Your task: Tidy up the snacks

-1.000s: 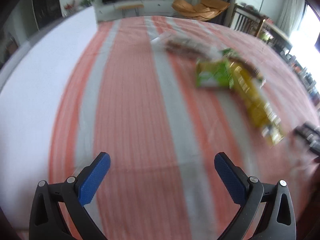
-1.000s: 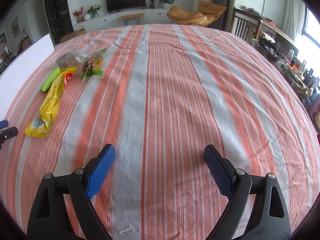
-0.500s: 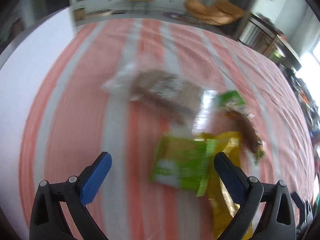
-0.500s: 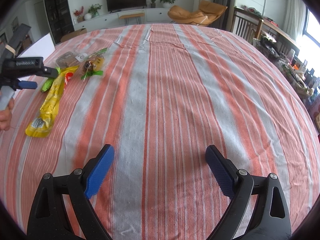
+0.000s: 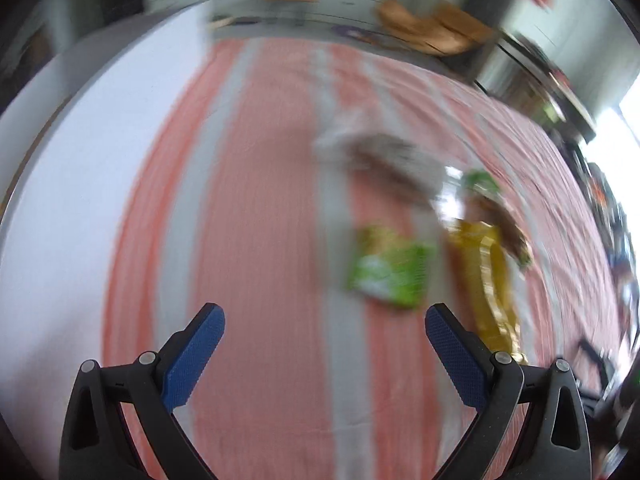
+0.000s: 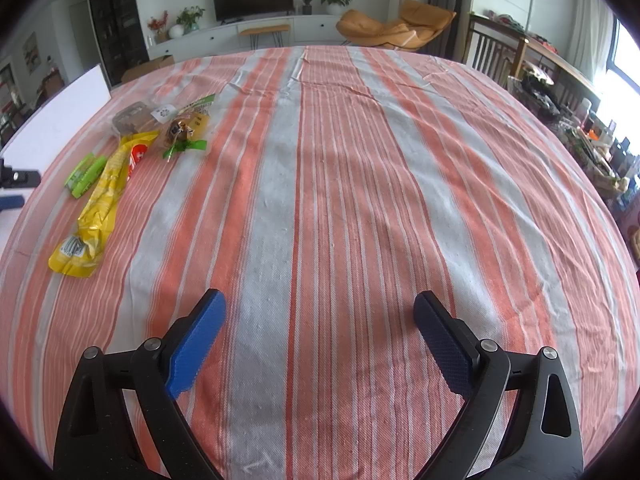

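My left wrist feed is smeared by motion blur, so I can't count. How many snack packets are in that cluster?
Observer: Four show in the right wrist view: a long yellow packet, a green packet, clear-wrapped brown bread and a small bun packet with green ends.
Operator: Is the green one apart from the yellow one?
Observer: No, they lie side by side and no cloth shows between them.
Operator: And the right tongs?
Observer: The right tongs are open and have just been opening wider. Only striped tablecloth is between them, well clear of the snacks.
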Demonstrator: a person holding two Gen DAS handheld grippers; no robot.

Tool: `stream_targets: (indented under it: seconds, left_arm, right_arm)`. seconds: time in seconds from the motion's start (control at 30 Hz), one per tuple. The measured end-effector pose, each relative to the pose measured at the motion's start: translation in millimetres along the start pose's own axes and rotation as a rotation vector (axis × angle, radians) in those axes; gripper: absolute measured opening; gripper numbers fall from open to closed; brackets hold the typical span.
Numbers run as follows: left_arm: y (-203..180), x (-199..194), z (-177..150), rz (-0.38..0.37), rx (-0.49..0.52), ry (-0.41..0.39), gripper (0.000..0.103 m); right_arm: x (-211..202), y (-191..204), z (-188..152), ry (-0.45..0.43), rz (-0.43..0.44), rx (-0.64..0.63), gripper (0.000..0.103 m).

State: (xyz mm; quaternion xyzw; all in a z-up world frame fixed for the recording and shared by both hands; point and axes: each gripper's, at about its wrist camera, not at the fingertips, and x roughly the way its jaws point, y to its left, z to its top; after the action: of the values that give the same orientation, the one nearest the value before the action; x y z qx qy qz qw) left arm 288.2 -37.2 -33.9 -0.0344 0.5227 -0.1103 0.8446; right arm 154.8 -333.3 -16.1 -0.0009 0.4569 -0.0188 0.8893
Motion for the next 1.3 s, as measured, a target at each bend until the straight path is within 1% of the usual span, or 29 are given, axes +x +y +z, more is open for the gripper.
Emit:
stream_targets:
  seconds: [0.03,0.07,0.1,0.13,0.17,0.2,0.23,0.27,0.3,0.33,0.4,0.47,0.57,0.6,0.67,0.73,0.77,0.8,0.87,0.97,1.07,1.13,1.3]
  left_arm:
    - [-12,6,5,-0.01,0.064,0.012,0.1]
    - [-27,14,8,-0.004,0.136,0.022,0.1]
    - [-39,21,10,0.028,0.199,0.019,0.1]
    - [-47,27,10,0.056,0.231,0.017,0.1]
    - [-52,35,11,0.083,0.253,0.02,0.097]
    - [-53,43,13,0.097,0.258,0.031,0.087]
    - [-52,50,14,0.1,0.251,0.048,0.08]
    - [-49,50,15,0.068,0.225,0.031,0.072]
    - [-44,48,16,0.078,0.185,0.0,0.053]
    - [-39,46,18,0.097,0.164,-0.017,0.051]
    - [-27,42,16,0.073,0.115,-0.026,0.05]
    - [-14,33,4,0.086,0.078,-0.032,0.05]
    - [8,14,-24,0.127,0.039,-0.038,0.05]
    - [15,7,-35,0.131,0.026,-0.038,0.05]
    - [25,-6,-57,0.113,0.011,-0.046,0.052]
    - [29,-16,-75,0.085,0.022,-0.059,0.062]
    - [28,-17,-80,0.075,0.028,-0.06,0.079]
    - [29,-16,-85,0.073,0.036,-0.06,0.09]
    - [27,-13,-90,0.092,0.059,-0.084,0.091]
    - [24,-7,-92,0.136,0.109,-0.109,0.099]
    - [27,-5,-93,0.134,0.1,-0.14,0.103]
    - [29,-5,-92,0.133,0.1,-0.156,0.103]
    - [30,-4,-91,0.131,0.096,-0.157,0.103]
  right_arm:
    - [0,0,0,0.0,0.0,0.0,0.097]
    - [0,0,0,0.0,0.0,0.0,0.097]
    - [0,0,0,0.0,0.0,0.0,0.097]
    - [0,0,0,0.0,-0.001,0.0,0.097]
    - [0,0,0,0.0,-0.001,0.0,0.097]
    - [0,0,0,0.0,-0.001,0.0,0.097]
    - [0,0,0,0.0,-0.001,0.0,0.097]
    - [0,0,0,0.0,-0.001,0.0,0.097]
    - [0,0,0,0.0,-0.001,0.0,0.097]
    - [0,0,0,0.0,0.0,0.0,0.097]
    - [0,0,0,0.001,-0.001,0.0,0.097]
    - [0,0,0,0.0,-0.001,0.0,0.097]
    - [0,0,0,0.001,-0.001,0.0,0.097]
    - [0,0,0,0.0,-0.001,0.001,0.097]
    - [0,0,0,0.0,-0.001,0.0,0.097]
    - [0,0,0,0.0,-0.001,0.0,0.097]
    - [-1,0,0,0.0,-0.001,0.0,0.097]
    - [-1,0,0,0.0,-0.001,0.0,0.097]
    - [-1,0,0,0.0,-0.001,0.0,0.097]
    - [-1,0,0,0.0,-0.001,0.001,0.097]
    - [-1,0,0,0.0,-0.001,0.001,0.097]
    - [-1,0,0,0.0,-0.001,0.001,0.097]
    - [-1,0,0,0.0,-0.001,0.001,0.097]
